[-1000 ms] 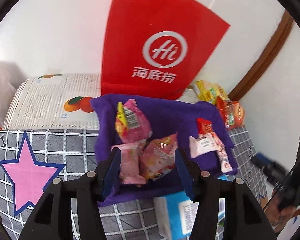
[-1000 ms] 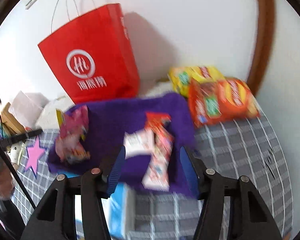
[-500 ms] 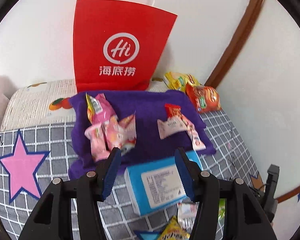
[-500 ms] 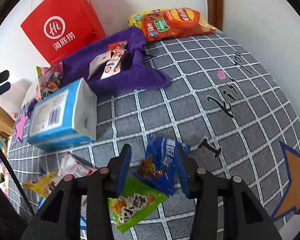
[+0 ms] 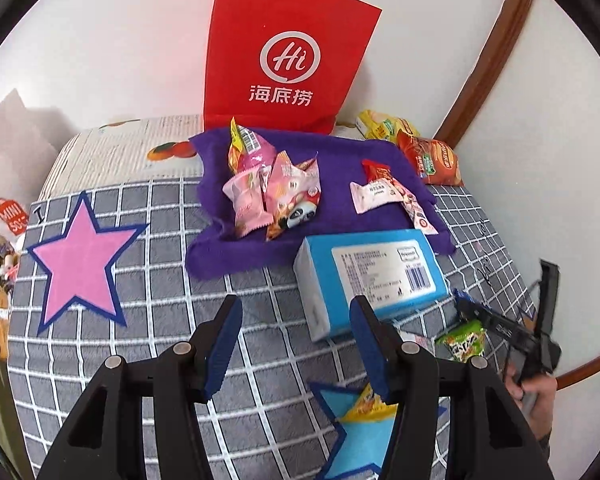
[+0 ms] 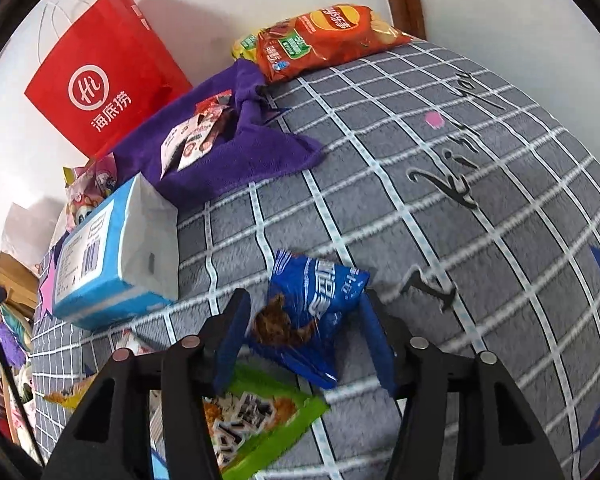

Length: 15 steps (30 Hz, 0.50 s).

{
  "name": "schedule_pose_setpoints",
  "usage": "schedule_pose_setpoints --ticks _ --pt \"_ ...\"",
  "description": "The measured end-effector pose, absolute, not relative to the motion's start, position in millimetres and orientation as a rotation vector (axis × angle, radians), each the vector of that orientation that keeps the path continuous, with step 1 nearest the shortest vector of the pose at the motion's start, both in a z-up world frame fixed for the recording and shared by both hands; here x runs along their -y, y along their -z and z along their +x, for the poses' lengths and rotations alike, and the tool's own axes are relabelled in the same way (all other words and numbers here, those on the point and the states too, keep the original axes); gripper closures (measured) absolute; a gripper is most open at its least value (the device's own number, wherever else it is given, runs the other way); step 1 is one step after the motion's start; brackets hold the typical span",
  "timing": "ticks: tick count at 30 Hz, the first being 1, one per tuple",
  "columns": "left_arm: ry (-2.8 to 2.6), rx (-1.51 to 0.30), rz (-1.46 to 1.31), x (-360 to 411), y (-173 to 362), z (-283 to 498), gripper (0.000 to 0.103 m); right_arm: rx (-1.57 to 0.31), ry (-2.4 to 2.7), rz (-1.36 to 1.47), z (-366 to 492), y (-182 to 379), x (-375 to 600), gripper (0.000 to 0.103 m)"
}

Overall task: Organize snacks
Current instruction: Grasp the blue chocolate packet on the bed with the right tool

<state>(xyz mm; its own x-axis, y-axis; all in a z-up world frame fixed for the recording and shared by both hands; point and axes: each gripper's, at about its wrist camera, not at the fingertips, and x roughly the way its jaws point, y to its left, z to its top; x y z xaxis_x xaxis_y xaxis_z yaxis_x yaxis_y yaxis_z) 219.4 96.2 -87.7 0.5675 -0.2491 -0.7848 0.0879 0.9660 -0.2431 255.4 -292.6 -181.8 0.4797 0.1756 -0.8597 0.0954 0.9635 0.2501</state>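
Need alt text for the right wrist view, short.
The right gripper straddles a blue snack packet on a grey grid-patterned mat, its jaws having just opened and its pads clear of it. A green snack packet lies just below; beyond are a blue tissue pack, purple cloth and red paper bag.

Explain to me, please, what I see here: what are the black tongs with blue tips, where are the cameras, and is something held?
No robot here: a person carries one hand-held gripper in each hand, each with a fisheye camera looking along its two fingers. The left wrist view shows the left gripper open above the grey checked blanket, holding nothing. The right wrist view shows the right gripper astride a blue snack packet; its jaws have just been opening, and its pads do not press the packet. A green packet lies beside it. Farther away are a blue tissue pack, a purple towel with small snacks, chip bags and a red paper bag.
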Motion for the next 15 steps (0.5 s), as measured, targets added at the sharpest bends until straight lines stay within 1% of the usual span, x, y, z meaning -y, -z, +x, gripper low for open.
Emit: schedule_pose_setpoints --ticks 2,3,4,5,7,13,15 --pt "0.204 -0.95 -0.186 -95 88 213 0.049 -1.08 -0.052 0.185 264 183 281 0.042" --pt "0.206 -0.95 -0.184 -93 87 208 0.049 -1.082 -0.042 0.148 265 183 277 0.045" --pt "0.206 -0.949 -0.181 -92 87 205 0.049 -1.08 -0.035 0.109 267 183 274 0.058" --pt "0.206 -0.948 -0.174 -90 87 200 0.05 -1.079 -0.047 0.086 269 183 272 0.058" --pt "0.212 -0.945 -0.161 -86 87 194 0.049 -1.075 -0.084 0.09 270 182 272 0.062" --pt "0.234 -0.946 -0.124 -71 97 175 0.049 -0.97 -0.079 0.073 252 178 289 0.063" --pt "0.253 -0.951 -0.117 -64 102 172 0.049 -0.962 -0.094 0.109 249 182 297 0.062"
